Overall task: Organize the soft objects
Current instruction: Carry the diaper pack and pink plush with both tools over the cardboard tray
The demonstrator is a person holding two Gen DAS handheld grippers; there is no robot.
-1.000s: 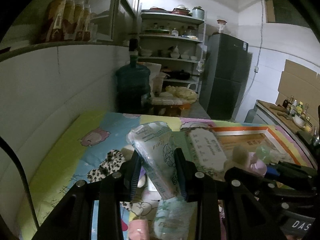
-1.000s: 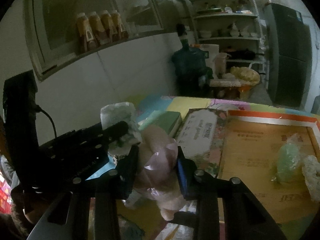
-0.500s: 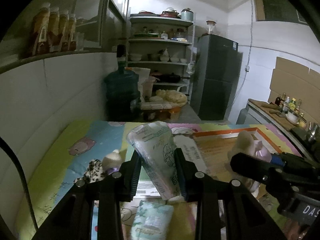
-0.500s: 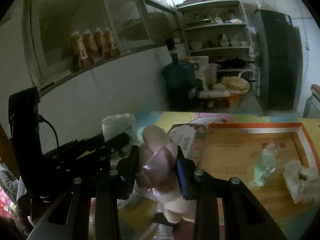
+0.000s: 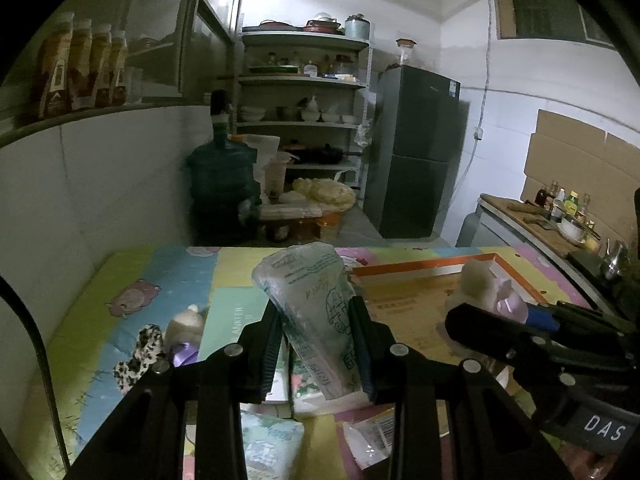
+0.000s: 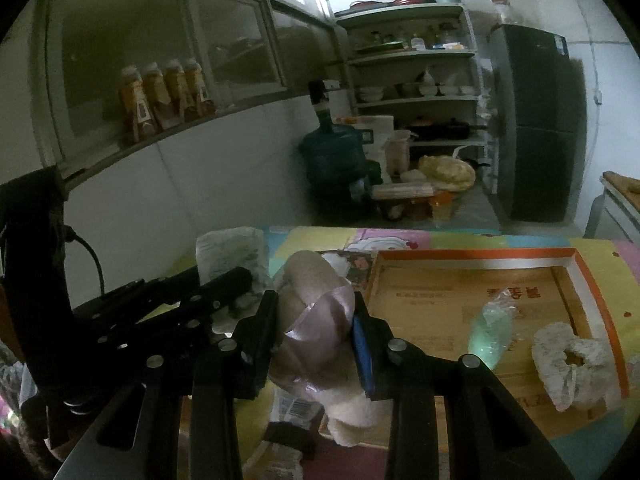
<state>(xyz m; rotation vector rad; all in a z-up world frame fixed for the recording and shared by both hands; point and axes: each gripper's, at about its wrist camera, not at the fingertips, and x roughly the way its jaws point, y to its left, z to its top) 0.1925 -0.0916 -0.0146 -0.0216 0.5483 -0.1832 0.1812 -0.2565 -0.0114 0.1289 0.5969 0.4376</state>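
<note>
The left gripper [image 5: 318, 334] is clamped on a soft clear packet printed in green [image 5: 316, 312], its narrowly parted jaws pressing both sides and holding it tilted above the cartoon-patterned mat [image 5: 132, 280]. The right gripper [image 6: 314, 338] is squeezed onto a pale plush toy with a lilac ribbon [image 6: 316, 320], lifted at the near left corner of the orange-rimmed cardboard tray [image 6: 472, 254]. Inside that tray lie a greenish wrapped packet [image 6: 490, 336] and a fuzzy white scrunchie [image 6: 570, 360], while a leopard-print scrunchie [image 5: 138, 354] and another plush toy [image 5: 184, 326] rest on the mat to the left.
</note>
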